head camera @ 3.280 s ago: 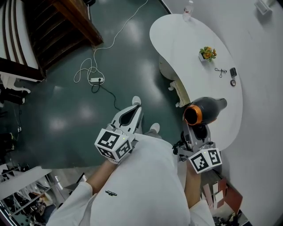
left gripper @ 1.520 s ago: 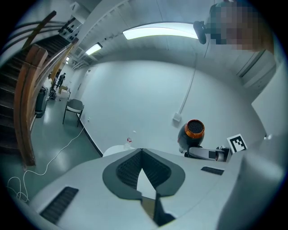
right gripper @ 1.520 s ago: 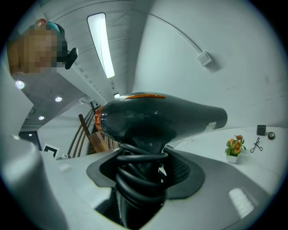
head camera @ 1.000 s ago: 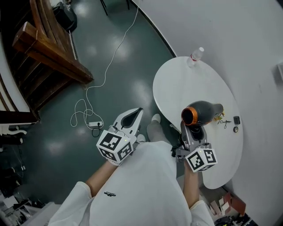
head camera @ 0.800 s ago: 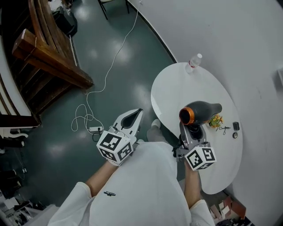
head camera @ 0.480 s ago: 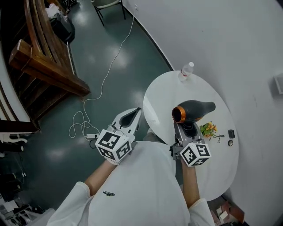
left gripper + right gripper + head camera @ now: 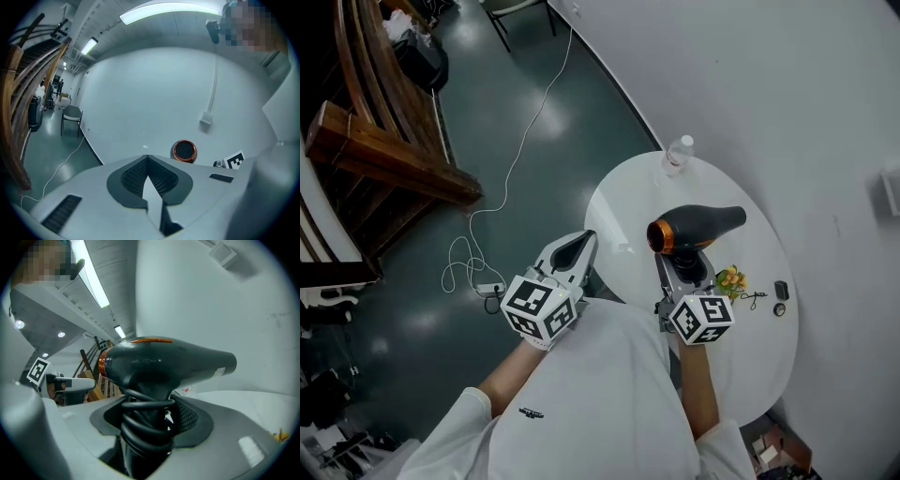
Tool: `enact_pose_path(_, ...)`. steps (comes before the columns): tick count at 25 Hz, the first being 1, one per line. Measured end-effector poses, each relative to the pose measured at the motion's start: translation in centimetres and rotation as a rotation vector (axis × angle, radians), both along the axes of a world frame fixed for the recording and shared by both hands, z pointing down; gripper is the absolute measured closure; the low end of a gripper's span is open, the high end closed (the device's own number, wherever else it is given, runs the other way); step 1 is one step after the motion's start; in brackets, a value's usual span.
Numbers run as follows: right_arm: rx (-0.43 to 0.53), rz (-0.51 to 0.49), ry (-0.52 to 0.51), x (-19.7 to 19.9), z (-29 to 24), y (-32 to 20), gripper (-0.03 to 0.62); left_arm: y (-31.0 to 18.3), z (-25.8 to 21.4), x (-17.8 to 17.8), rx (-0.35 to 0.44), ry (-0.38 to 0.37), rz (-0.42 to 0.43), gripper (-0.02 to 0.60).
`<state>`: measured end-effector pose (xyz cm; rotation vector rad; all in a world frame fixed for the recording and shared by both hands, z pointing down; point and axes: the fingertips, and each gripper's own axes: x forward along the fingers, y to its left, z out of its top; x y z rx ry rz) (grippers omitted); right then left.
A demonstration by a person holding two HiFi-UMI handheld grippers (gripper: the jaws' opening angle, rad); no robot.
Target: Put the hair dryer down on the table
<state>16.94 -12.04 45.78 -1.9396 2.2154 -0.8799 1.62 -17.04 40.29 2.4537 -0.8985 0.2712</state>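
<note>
the right gripper (image 7: 682, 270) grips the hair dryer (image 7: 696, 228) by its cord-wrapped handle above the white table (image 7: 623, 202); lower it onto bare tabletop clear of the flowers (image 7: 731, 278) before letting go, left gripper (image 7: 573, 251) closed and empty

"What's different from a few seconds back?"

"The right hand-held gripper (image 7: 686, 270) now has the dryer (image 7: 698, 227) well in over the tabletop (image 7: 614, 202). Earlier the dryer hung at the near edge, its orange end out over the floor."

"Anything else?"

"The plant (image 7: 730, 279) was far beyond the dryer; now it's just to the right of the gripper. The bottle (image 7: 678, 153) was well off at the far rim and is now near the dryer. The tabletop itself has slid left, toward the middle of the head view."
</note>
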Motion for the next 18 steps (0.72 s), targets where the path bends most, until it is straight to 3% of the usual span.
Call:
enact_pose_path(10,-0.035,-0.02,0.035,1.2,2.6,-1.7,0.315,-0.6,1.4,3.3,-0.035,-0.046,0.08,0.574)
enact_pose_path(18,-0.089,-0.052,0.095,0.4,5.7,-3.5,0.315,-1.4,2.3,2.5,-0.064,-0.059,0.08,0.572)
